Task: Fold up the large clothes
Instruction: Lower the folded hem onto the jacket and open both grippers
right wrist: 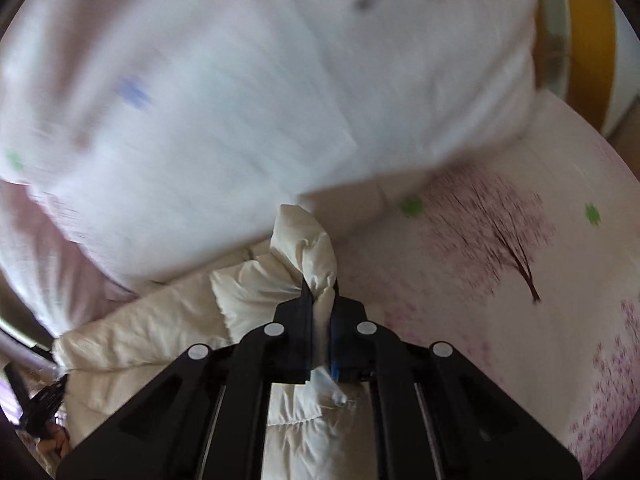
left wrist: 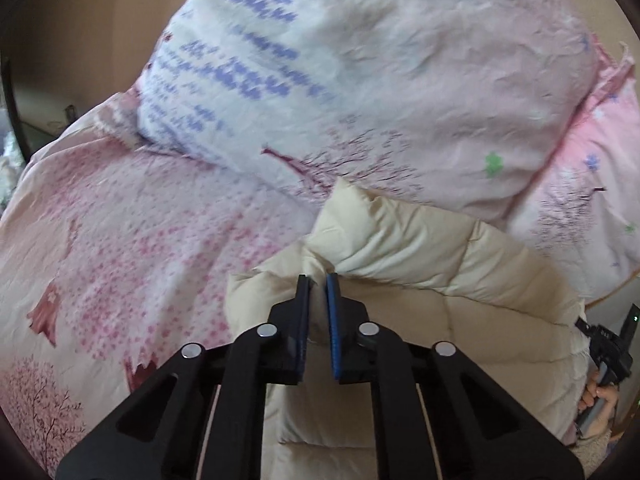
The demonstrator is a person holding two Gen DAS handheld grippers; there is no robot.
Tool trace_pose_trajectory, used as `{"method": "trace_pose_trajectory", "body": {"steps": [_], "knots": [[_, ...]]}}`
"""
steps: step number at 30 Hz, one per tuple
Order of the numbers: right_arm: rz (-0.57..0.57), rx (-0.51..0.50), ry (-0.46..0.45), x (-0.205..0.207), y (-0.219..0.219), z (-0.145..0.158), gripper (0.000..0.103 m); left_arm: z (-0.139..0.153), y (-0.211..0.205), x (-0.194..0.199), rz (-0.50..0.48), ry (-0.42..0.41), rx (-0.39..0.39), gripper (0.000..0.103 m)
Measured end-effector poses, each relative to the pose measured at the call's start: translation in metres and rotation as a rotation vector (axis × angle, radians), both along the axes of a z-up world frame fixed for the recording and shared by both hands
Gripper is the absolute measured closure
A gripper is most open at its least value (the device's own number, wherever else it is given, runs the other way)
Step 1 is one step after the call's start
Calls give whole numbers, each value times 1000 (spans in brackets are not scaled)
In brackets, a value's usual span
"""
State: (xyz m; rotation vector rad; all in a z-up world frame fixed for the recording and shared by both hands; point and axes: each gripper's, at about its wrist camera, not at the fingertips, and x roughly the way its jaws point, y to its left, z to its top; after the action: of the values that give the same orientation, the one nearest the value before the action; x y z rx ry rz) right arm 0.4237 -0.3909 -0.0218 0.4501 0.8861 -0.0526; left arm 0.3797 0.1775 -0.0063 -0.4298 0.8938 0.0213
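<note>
Fingers of left gripper [left wrist: 318,282] pinched shut on a bunched edge of the cream quilted jacket [left wrist: 420,264]. Right gripper [right wrist: 320,290] likewise clamped on a twisted fold of same garment. Jacket spread between both grips over the pink floral bedding [left wrist: 132,240], long axis hand to hand. Neither hand nearer. Pillow [left wrist: 360,60] just beyond.

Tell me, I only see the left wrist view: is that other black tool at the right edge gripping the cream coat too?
Observer: Yes, the right gripper is shut on a bunched corner of the cream coat.
Operator: What lies beside it?
Observer: To its right, pink bedding printed with a dark-trunked tree.
Operator: Anything beyond the bed?
Observer: A yellow band at the upper right edge; I cannot tell what it is.
</note>
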Motion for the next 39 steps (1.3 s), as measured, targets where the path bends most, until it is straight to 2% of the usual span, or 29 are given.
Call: {"method": "trace_pose_trajectory", "body": {"steps": [3, 5, 7, 8, 9, 12, 14, 15, 17, 19, 23, 27, 30, 33, 36, 39], "knots": [[-4, -34, 82, 8, 7, -17, 92, -4, 3, -1, 44, 22, 23, 98], [8, -78, 89, 9, 14, -17, 87, -6, 6, -6, 52, 25, 27, 98], [6, -109, 54, -1, 18, -6, 76, -3, 9, -13, 51, 8, 13, 98], [6, -110, 33, -7, 18, -1, 66, 2, 12, -20, 52, -16, -5, 98], [10, -105, -8, -18, 16, 7, 62, 5, 14, -26, 49, -33, -16, 98], [55, -94, -97, -49, 19, 25, 62, 25, 14, -49, 27, -118, -26, 97], [103, -84, -133, -65, 27, 30, 62, 38, -2, -61, -14, -177, -12, 96], [137, -80, -148, -76, 29, 32, 62, 43, -9, -67, -36, -197, -5, 94], [199, -85, -154, -93, 34, 30, 63, 46, -24, -79, -85, -220, 10, 73], [240, -95, -139, -103, 41, 29, 63, 44, -41, -86, -123, -213, 17, 68], [275, -136, -117, -113, 55, 22, 63, 30, -63, -86, -184, -152, 32, 67], [270, -151, -57, -101, 58, 0, 62, 6, -65, -77, -160, -89, 59, 67], [246, -180, 1, -88, 56, -22, 62, -9, -59, -70, -135, -54, 55, 67], [245, -165, 17, -79, 56, -33, 61, -18, -56, -67, -112, -29, 43, 68], [245, -177, 30, -75, 59, -33, 61, -20, -53, -65, -98, -21, 47, 68], [239, -154, 2, -90, 56, -23, 61, -18, -49, -71, -94, -33, 4, 68]]}}
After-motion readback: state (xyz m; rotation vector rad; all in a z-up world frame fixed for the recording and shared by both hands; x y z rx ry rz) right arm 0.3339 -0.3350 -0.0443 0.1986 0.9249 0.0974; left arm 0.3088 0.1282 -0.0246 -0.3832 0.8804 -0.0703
